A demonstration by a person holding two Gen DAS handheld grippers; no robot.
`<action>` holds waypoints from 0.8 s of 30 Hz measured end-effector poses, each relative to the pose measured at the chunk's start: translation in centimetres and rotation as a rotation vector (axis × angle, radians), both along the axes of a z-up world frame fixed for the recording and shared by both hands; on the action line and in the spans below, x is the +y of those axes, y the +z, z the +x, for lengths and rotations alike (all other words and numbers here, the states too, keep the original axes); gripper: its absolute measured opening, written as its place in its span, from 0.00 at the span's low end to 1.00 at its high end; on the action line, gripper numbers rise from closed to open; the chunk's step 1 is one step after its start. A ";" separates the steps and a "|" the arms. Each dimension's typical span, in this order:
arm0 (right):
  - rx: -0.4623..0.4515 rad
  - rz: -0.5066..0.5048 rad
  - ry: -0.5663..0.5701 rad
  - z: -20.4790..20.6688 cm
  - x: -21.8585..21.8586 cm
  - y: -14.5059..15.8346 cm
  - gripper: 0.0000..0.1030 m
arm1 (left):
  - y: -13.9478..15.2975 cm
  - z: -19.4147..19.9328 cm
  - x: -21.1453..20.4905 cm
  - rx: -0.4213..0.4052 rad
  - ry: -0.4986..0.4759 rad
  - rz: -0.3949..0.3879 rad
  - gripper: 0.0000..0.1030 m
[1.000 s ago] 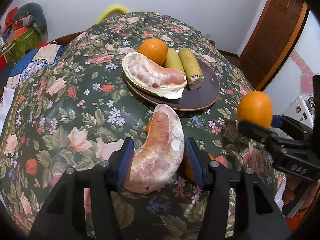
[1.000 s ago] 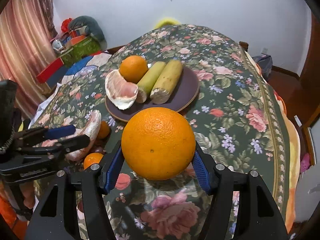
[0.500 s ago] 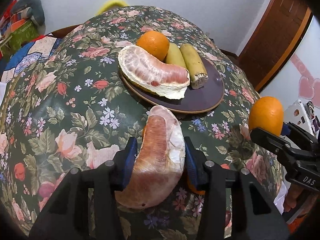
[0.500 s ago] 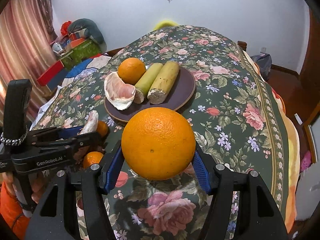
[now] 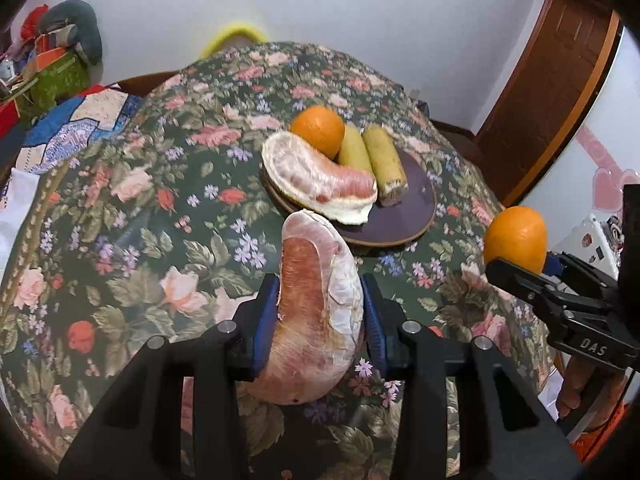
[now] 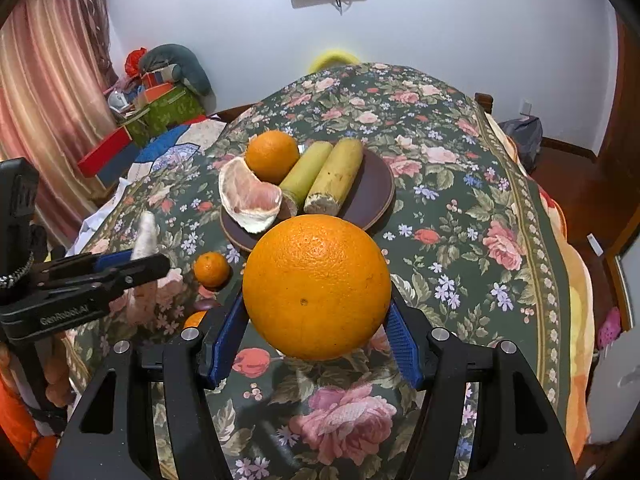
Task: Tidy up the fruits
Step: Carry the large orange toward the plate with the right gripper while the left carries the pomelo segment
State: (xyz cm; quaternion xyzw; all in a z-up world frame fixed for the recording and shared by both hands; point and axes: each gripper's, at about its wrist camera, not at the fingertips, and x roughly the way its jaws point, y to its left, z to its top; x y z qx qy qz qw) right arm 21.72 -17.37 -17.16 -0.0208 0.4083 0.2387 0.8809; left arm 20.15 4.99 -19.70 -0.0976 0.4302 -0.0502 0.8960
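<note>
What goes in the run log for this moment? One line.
left tool: closed on pomelo segment, lifted | right tool: holds orange | plate: part-filled

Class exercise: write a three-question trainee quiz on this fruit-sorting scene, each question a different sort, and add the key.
1. True or false: the right gripper holds an orange.
2. What does the left gripper clamp? A) pomelo segment B) banana C) apple
3. Fill in: on the plate, two sugarcane pieces lie beside an orange and a peeled ____.

Key: 1 true; 2 A; 3 pomelo segment.
</note>
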 end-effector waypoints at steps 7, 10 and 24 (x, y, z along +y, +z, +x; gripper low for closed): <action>-0.031 0.015 -0.015 0.3 -0.5 1.2 0.59 | 2.6 -0.3 -0.1 -0.062 0.005 -0.001 0.38; -0.043 0.021 -0.023 0.6 -0.6 1.6 0.59 | 3.4 0.0 -0.3 -0.084 0.004 -0.004 0.38; -0.074 0.026 -0.041 3.5 -1.0 2.1 0.59 | 4.7 4.2 -1.0 -0.128 0.000 -0.001 0.38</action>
